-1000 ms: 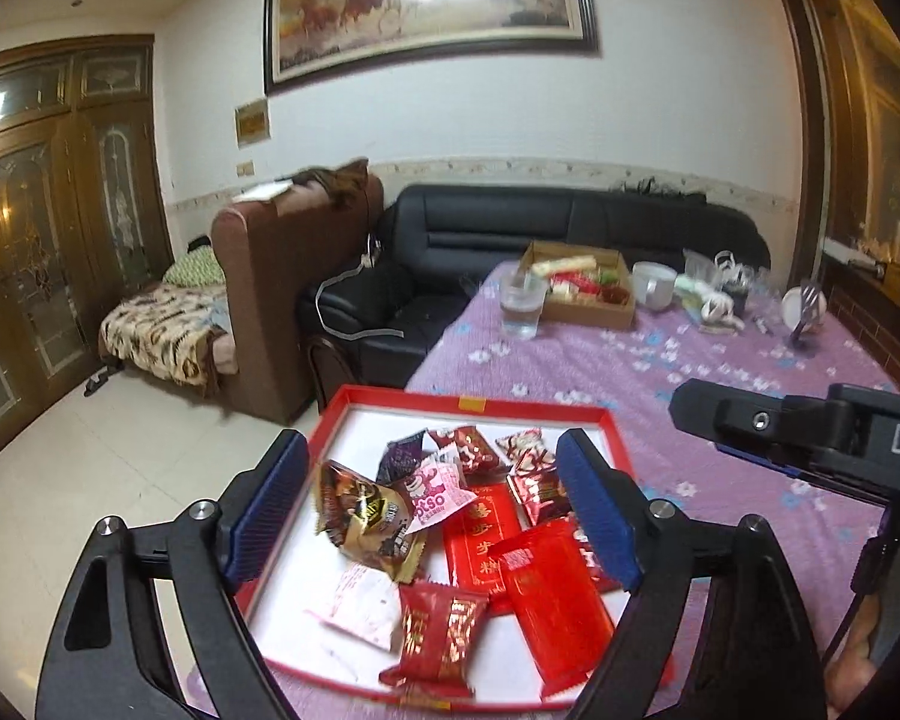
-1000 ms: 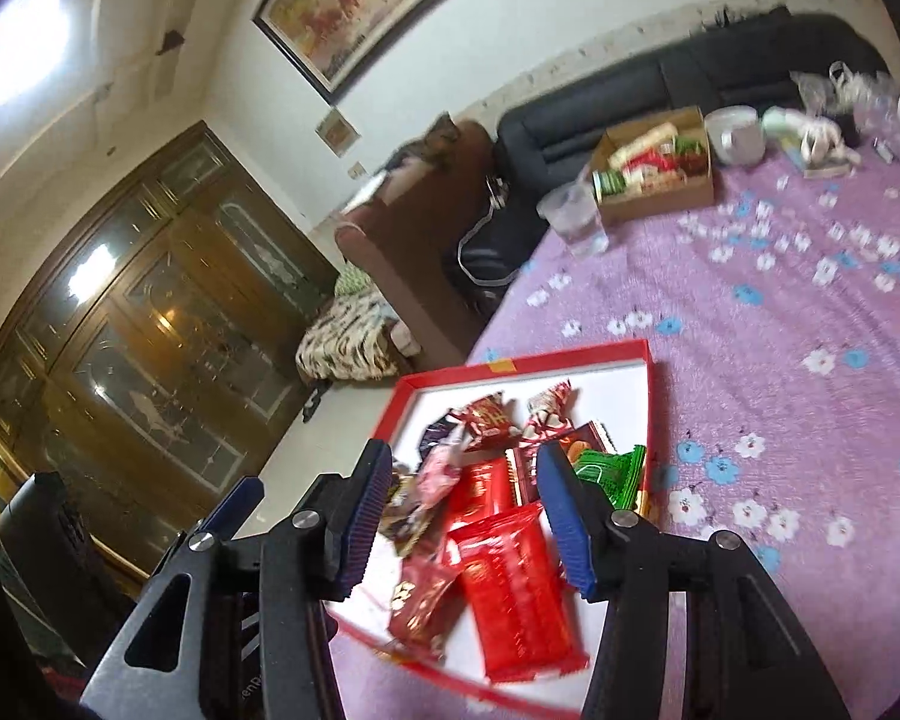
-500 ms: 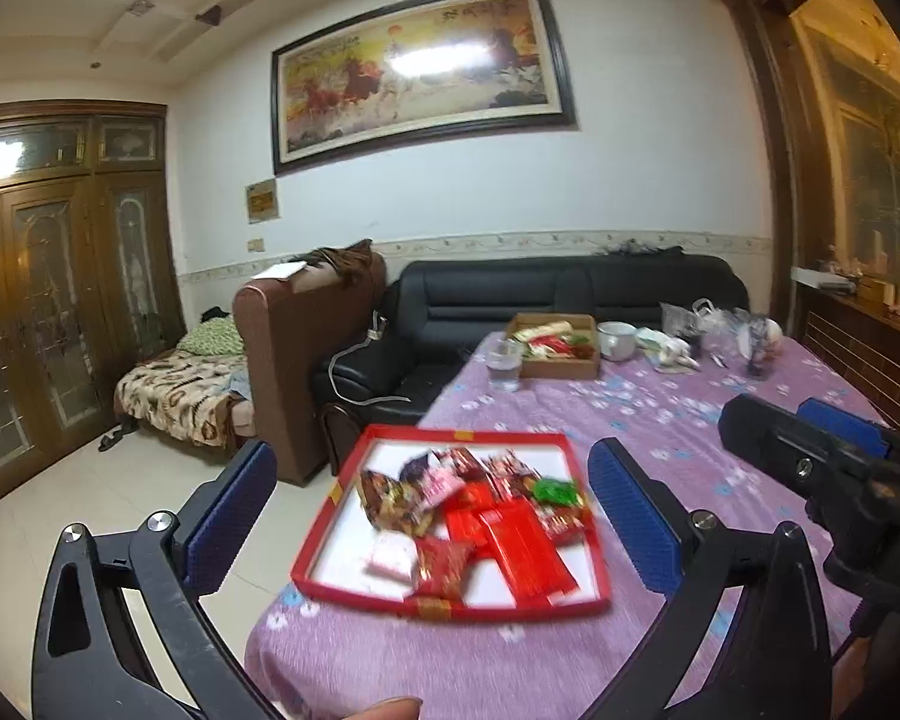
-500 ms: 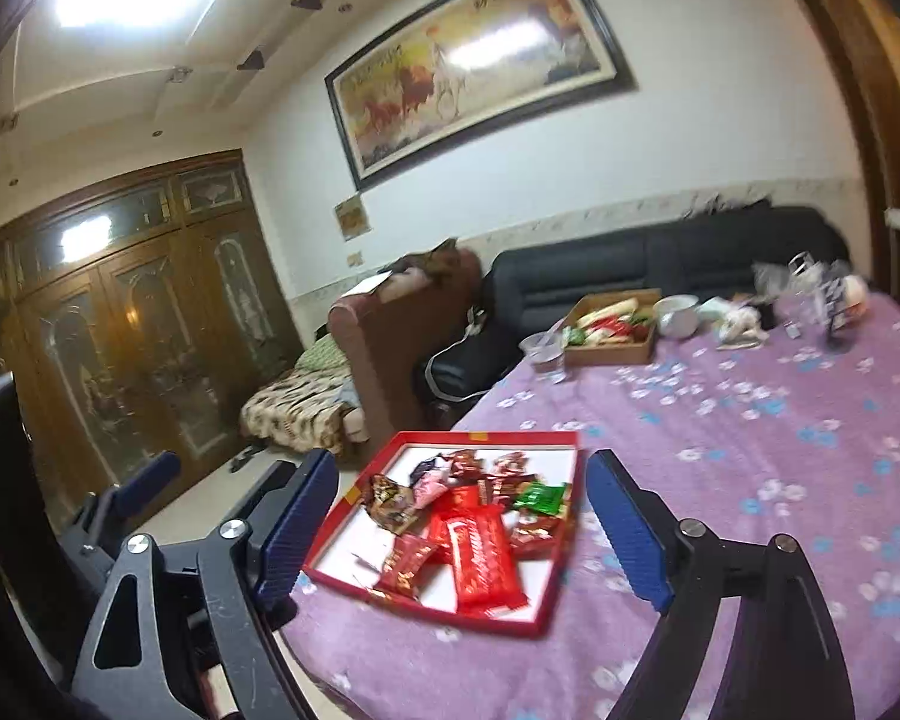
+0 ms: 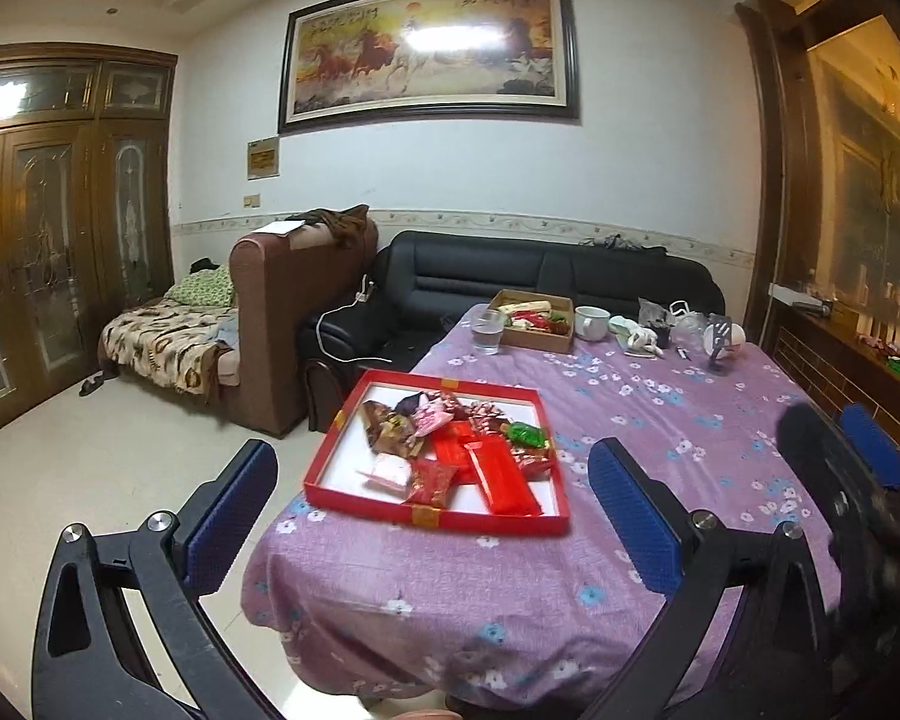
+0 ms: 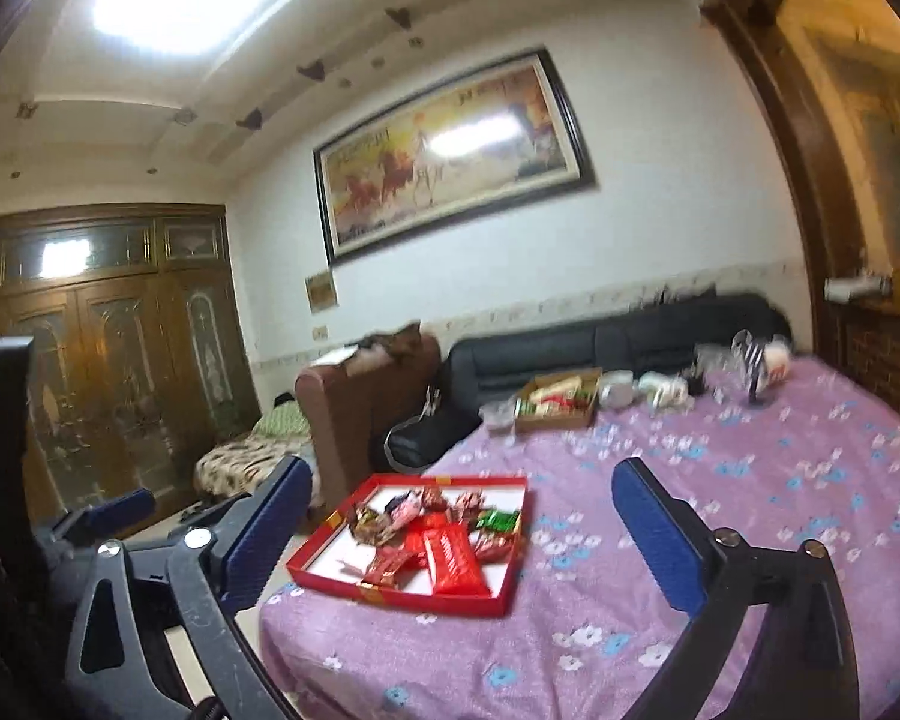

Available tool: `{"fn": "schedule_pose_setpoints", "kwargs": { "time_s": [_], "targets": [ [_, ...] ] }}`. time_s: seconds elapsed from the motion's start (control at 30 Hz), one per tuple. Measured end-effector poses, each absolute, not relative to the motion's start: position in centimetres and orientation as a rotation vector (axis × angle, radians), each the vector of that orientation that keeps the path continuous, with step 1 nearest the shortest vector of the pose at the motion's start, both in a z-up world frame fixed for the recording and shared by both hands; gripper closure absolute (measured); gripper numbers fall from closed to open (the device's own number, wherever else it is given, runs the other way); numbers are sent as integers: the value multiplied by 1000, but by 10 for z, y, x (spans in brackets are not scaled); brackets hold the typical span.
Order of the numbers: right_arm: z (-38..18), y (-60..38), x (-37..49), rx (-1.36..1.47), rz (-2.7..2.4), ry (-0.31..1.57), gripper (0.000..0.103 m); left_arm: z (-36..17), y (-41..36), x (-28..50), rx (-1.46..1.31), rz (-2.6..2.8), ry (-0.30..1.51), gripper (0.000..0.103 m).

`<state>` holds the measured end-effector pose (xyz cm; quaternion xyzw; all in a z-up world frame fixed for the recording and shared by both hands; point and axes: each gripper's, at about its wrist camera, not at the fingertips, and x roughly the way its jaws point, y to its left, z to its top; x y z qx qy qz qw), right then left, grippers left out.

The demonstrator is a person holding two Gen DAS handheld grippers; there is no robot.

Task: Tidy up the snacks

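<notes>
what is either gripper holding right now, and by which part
Nothing. The left gripper is open and empty; the right gripper's jaws are opening with nothing between them. The snacks lie in the red tray.

Home living room, black sofa, framed horse painting, cloth-covered table, carved wooden doors

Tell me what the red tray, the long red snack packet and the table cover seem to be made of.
Red tray: probably cardboard, a shallow box lid with thin straight walls, a white inside and a gold label on its edge.
Long red snack packet: glossy plastic or foil film, judging by the bright shine along it.
Table cover: soft matte cloth with printed flowers; it drapes and creases over the table's near edge.
</notes>
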<state>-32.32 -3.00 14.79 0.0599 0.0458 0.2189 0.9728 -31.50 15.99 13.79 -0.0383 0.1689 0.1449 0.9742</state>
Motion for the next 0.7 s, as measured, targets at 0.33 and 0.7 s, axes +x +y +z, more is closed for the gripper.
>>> {"fn": "schedule_pose_setpoints", "kwargs": {
  "time_s": [0.33, 0.7],
  "targets": [
    [145, -7, -338, 21, 478, 76, 0, 131, 167, -320, -71, 330, 358, 0],
    [151, -6, -349, 38, 477, 50, 0, 130, 170, -327, -43, 334, 357, 0]
  ]
}}
